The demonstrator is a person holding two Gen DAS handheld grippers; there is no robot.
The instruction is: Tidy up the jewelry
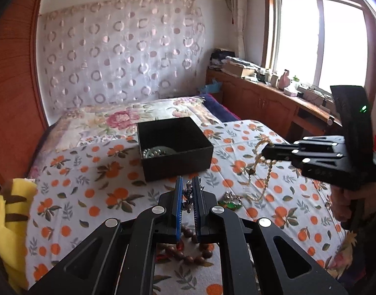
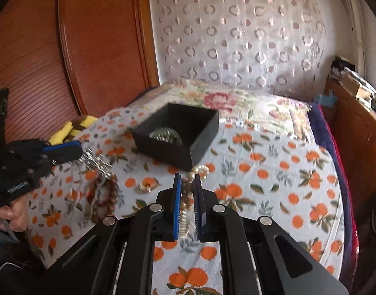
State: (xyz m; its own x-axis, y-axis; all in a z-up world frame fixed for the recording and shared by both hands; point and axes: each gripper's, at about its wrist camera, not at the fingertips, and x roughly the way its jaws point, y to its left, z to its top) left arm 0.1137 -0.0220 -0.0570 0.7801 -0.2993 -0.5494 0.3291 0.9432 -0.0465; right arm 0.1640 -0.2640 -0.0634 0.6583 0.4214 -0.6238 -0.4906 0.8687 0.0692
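Note:
An open black box [image 1: 174, 145] [image 2: 178, 135] sits on the bed with a silvery bead bracelet [image 1: 153, 152] [image 2: 164, 134] inside. My left gripper [image 1: 188, 186] [image 2: 83, 153] is shut on a silver chain [image 1: 188, 196] [image 2: 98, 163], held above the sheet just in front of the box. My right gripper [image 2: 188, 179] [image 1: 264, 151] is shut on a pearl necklace [image 2: 200, 170] [image 1: 260, 169] that dangles to the right of the box. A brown wooden bead bracelet [image 1: 188, 253] [image 2: 106, 196] and a green-stoned piece [image 1: 230, 201] lie on the sheet.
The bed has an orange-print sheet [image 1: 102, 196] and a floral quilt [image 1: 109, 120] behind. A yellow plush toy [image 1: 8, 226] lies at the left edge. A wooden headboard [image 2: 89, 49] stands left, a cluttered wooden counter [image 1: 273, 91] right under the window. A small gold piece [image 2: 146, 186] lies on the sheet.

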